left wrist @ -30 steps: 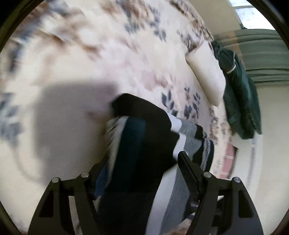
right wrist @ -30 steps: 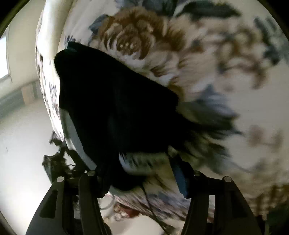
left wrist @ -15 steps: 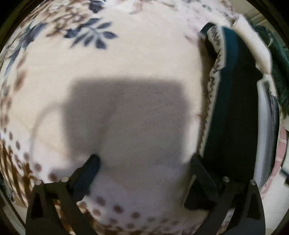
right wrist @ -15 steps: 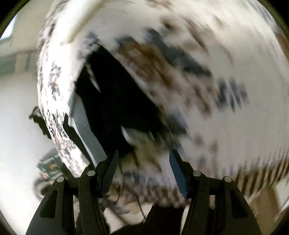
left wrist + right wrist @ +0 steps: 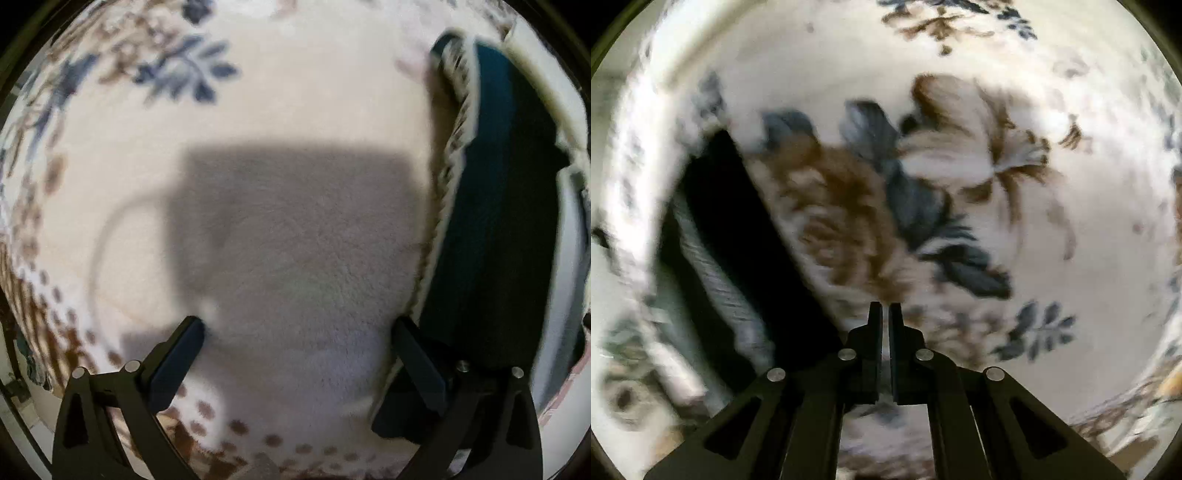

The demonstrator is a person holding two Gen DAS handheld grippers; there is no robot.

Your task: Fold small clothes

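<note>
Left gripper point(image 5: 295, 354) gapes wide over blanket point(image 5: 295, 110), empty; right gripper point(image 5: 882, 314) clenched on nothing.

The folded garment point(image 5: 491, 206) lies on the blanket point(image 5: 295, 110), right of the left claw point(image 5: 295, 354). In the right wrist view it lies left of the right claw point(image 5: 881, 314).

Left gripper point(image 5: 295, 354) jaws wide; right gripper point(image 5: 882, 314) closed.
</note>
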